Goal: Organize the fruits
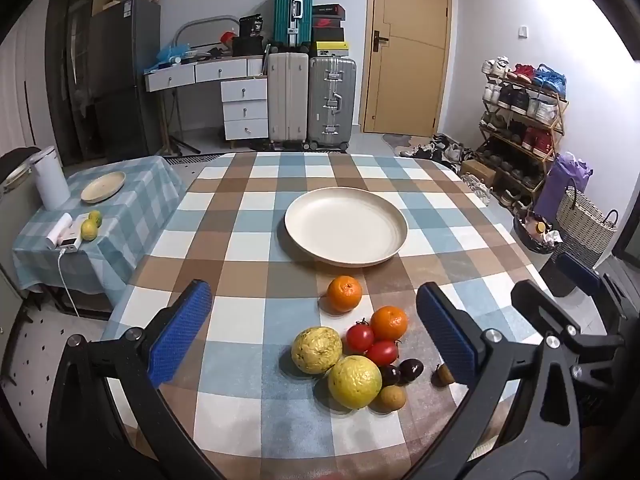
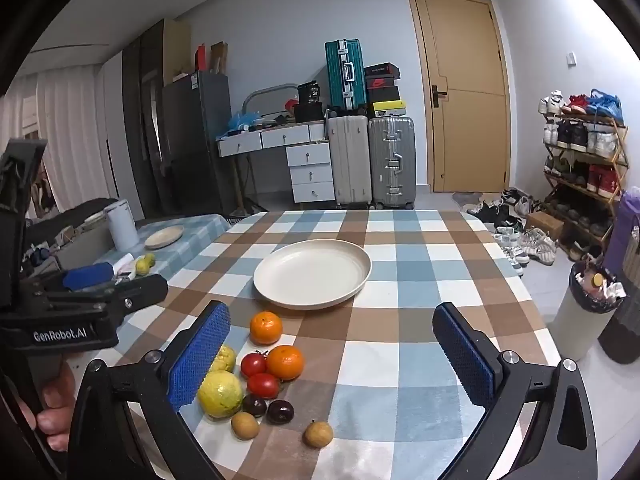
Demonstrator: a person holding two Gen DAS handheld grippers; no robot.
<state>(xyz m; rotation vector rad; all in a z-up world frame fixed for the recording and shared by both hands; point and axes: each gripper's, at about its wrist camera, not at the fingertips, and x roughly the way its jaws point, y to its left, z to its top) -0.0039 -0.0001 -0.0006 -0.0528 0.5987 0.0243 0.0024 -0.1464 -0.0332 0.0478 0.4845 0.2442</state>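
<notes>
A cream plate point(image 1: 346, 226) sits empty mid-table; it also shows in the right wrist view point(image 2: 313, 279). Nearer lies a fruit cluster: two oranges point(image 1: 344, 293) point(image 1: 389, 322), two yellow guavas point(image 1: 316, 349) point(image 1: 354, 381), two red tomatoes point(image 1: 359, 337), two dark plums point(image 1: 411, 370) and two small brown fruits point(image 1: 393, 397). My left gripper point(image 1: 316, 340) is open and empty above the cluster. My right gripper point(image 2: 332, 360) is open and empty, with the cluster by its left finger point(image 2: 200, 356): orange point(image 2: 265, 327), guava point(image 2: 220, 393), brown fruit point(image 2: 318, 433).
The checked tablecloth point(image 1: 248, 240) covers the table. A side table on the left holds a small plate point(image 1: 103, 187), a white kettle point(image 1: 50, 180) and two green-yellow fruits point(image 1: 89, 229). Suitcases point(image 1: 310, 104), a shoe rack point(image 1: 520, 128) and a bin point(image 2: 580, 312) stand around.
</notes>
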